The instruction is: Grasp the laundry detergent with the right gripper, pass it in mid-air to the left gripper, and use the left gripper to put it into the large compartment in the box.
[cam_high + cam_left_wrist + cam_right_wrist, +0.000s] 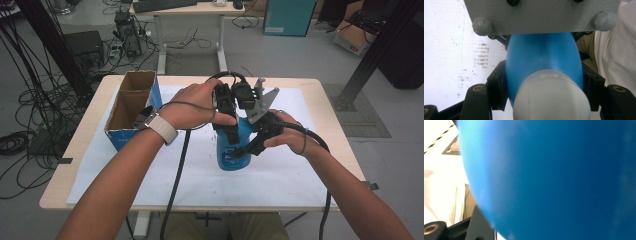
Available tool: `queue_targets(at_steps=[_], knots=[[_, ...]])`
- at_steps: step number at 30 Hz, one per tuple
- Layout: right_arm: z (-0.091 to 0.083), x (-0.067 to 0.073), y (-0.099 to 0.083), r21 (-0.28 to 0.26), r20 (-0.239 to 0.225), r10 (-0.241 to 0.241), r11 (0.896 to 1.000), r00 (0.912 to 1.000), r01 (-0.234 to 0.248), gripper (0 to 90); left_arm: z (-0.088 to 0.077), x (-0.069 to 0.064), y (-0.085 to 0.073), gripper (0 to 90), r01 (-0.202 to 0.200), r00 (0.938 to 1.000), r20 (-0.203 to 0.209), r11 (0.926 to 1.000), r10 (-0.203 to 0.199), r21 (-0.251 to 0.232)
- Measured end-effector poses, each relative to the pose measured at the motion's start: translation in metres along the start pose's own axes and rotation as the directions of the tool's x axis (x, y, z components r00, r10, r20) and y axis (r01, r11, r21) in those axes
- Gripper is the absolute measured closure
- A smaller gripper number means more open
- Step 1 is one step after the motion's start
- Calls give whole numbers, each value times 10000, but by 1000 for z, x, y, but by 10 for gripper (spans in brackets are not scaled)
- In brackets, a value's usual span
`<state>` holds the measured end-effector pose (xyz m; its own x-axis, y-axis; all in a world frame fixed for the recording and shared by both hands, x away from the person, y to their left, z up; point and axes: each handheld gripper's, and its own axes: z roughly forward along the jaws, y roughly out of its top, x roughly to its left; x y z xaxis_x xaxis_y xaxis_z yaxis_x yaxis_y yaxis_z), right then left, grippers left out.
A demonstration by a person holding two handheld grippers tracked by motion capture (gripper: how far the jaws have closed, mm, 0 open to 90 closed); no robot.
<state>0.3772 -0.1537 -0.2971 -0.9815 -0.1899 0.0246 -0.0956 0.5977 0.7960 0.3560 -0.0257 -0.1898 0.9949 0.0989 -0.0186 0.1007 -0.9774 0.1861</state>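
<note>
Blue bottle (233,150) stands upright mid-worktop (320,90) on the white sheet (125,170), right of the cardboard box (131,107). Left tool (226,117) is clenched on its upper part just under the white cap (551,97); right tool (252,145) is clamped on the body lower down. Looks like smooth, rounded, stiff plastic, so I'd guess slippery and fairly light; the narrow shoulder seems the safest grab. No readable label or brand anywhere.

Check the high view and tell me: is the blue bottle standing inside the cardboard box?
No: the blue bottle stands on the white sheet, clear to the right of the cardboard box, held by both grippers.
</note>
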Motion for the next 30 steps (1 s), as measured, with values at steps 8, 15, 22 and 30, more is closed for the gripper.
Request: queue_targets(at_steps=[8,15,22,30], knots=[[1,0,0,-18,-15,46,10000,10000,-46,435,0,1,-1,373,48,9999,100,10000,-48,-21],[1,0,0,5,-31,28,10000,10000,-28,435,0,1,-1,373,61,9999,84,10000,-60,-31],[1,0,0,3,-47,20,10000,10000,-20,435,0,0,-1,373,67,9999,79,10000,-67,-39],[0,0,1,-19,-22,54,10000,10000,-54,435,-1,1,-1,373,66,9999,101,10000,-65,-33]])
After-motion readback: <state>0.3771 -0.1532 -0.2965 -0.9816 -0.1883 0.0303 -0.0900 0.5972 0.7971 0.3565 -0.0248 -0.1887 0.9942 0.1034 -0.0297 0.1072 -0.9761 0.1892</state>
